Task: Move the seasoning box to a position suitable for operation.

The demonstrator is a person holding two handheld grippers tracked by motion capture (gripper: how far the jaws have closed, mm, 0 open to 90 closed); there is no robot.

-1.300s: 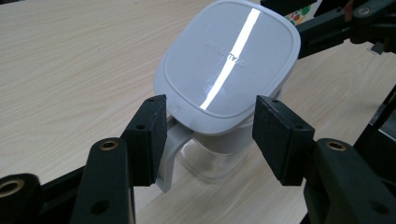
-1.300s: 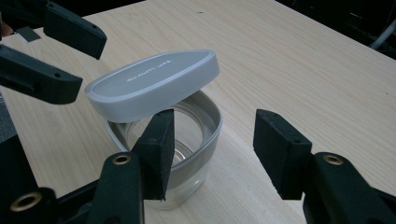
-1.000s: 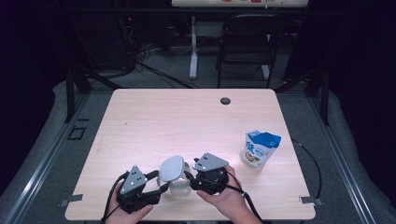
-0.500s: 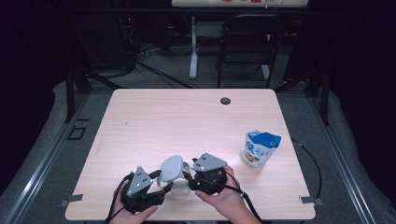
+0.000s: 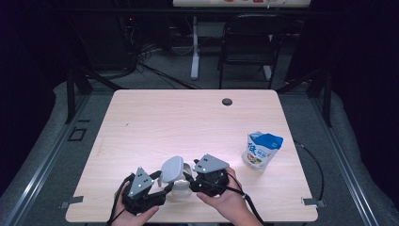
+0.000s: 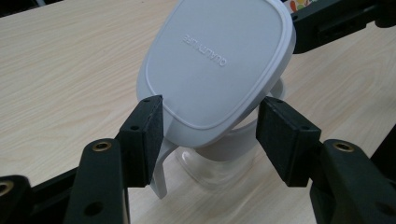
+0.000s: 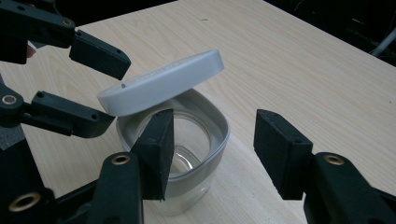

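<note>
A clear jar (image 5: 179, 192) with a grey collar (image 7: 219, 140) stands near the table's front edge between my two grippers. Its white lid (image 5: 172, 168) is tilted up off the rim, top face toward the left gripper view (image 6: 215, 60). My left gripper (image 5: 164, 182) is shut on the lid's lower end, one pad on each side (image 6: 210, 135). My right gripper (image 5: 189, 181) stands open just in front of the jar (image 7: 215, 154); its left pad (image 7: 156, 149) overlaps the collar and its right pad is apart from the wall. The jar looks empty.
A blue and white snack pouch (image 5: 262, 150) stands upright at the right of the wooden table (image 5: 155, 117). A dark cable grommet (image 5: 227, 101) sits near the far edge. Behind the table are a chair (image 5: 249, 33) and a desk leg.
</note>
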